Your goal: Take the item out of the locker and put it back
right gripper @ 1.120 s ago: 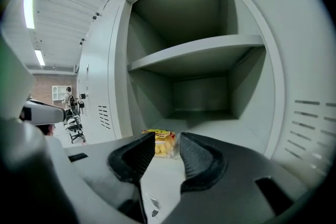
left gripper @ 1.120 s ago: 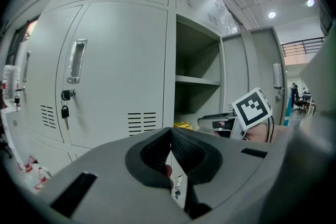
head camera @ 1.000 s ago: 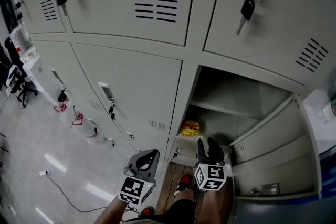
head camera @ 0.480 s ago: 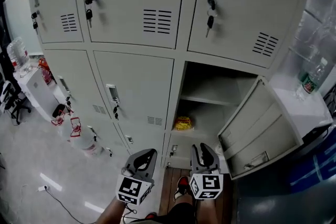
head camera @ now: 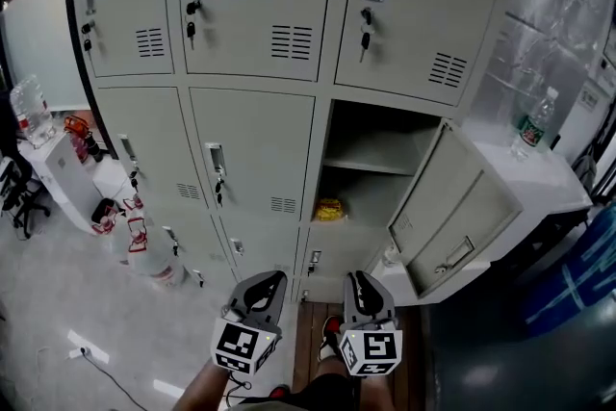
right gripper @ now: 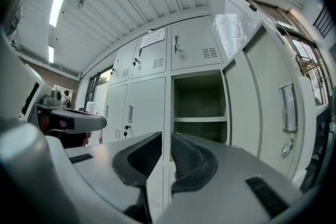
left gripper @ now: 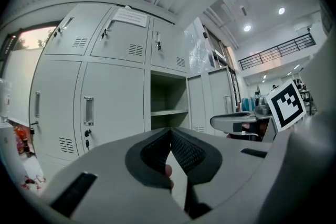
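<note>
A small yellow packet (head camera: pixel 330 209) lies on the lower level of the open locker (head camera: pixel 371 173), under its shelf. The locker's door (head camera: pixel 452 218) swings out to the right. Both grippers are held low in the head view, well short of the locker and pointing level at it. My left gripper (head camera: pixel 273 280) (left gripper: pixel 169 132) is shut with its pads touching and nothing between them. My right gripper (head camera: pixel 357 279) (right gripper: pixel 166 140) has just been closing; a narrow gap remains between its jaws and nothing is in it. In both gripper views the jaws hide the packet.
Closed locker doors with keys (head camera: pixel 192 14) fill the wall around the open one. A water bottle (head camera: pixel 534 122) stands on a white cabinet (head camera: pixel 539 188) at the right. Red-and-white items (head camera: pixel 135 236) sit on the floor at the left. A person's red shoe (head camera: pixel 335 338) shows below the grippers.
Both grippers have drawn back and up from the locker, which now looks smaller and farther off. The right gripper's jaws have narrowed from wide apart to a slim gap.
</note>
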`<state>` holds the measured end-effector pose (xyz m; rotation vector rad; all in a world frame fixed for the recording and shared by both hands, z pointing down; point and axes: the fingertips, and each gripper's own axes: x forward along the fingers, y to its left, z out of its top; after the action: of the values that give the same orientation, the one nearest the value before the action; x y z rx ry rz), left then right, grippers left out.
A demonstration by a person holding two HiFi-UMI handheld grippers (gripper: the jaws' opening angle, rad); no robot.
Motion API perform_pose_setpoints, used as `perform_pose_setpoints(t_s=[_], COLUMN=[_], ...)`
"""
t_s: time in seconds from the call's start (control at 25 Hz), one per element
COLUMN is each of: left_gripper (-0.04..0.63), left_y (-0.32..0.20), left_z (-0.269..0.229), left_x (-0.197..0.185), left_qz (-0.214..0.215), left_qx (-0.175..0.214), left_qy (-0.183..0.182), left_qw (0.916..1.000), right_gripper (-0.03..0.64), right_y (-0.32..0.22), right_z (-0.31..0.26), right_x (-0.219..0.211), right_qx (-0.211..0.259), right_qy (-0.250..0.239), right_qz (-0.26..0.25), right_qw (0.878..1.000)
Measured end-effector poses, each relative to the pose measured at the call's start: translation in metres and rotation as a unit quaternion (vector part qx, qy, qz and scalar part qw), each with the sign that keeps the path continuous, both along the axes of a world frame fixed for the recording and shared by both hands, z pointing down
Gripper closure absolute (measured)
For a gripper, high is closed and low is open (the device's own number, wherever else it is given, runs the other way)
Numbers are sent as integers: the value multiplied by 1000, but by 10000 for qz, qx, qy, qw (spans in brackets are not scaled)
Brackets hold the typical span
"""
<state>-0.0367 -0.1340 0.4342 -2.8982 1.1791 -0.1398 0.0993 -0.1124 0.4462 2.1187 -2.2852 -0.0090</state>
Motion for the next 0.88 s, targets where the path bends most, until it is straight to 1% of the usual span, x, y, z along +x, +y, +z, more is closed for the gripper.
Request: perform_pose_setpoints(t_s=[0.4, 0.72, 0.88], left_gripper=[572, 572, 572], left_y=[45, 63, 66], left_z=[-4, 2, -1], left_x=[-24, -38, -43], left_qz=[71, 77, 44], left_qx=[31, 15, 55], left_qy=[-27, -74, -69], left_qw=[10000, 9999, 10000], right_gripper=[581, 595, 600], right_y=[55, 77, 82], right_z=[5, 8, 4], right_x=[-27, -38, -41], right_qx=[-80, -79, -9], right_qy=[-9, -93, -52], right_qz=[72, 107, 157], right_qw=[9999, 9999, 9999])
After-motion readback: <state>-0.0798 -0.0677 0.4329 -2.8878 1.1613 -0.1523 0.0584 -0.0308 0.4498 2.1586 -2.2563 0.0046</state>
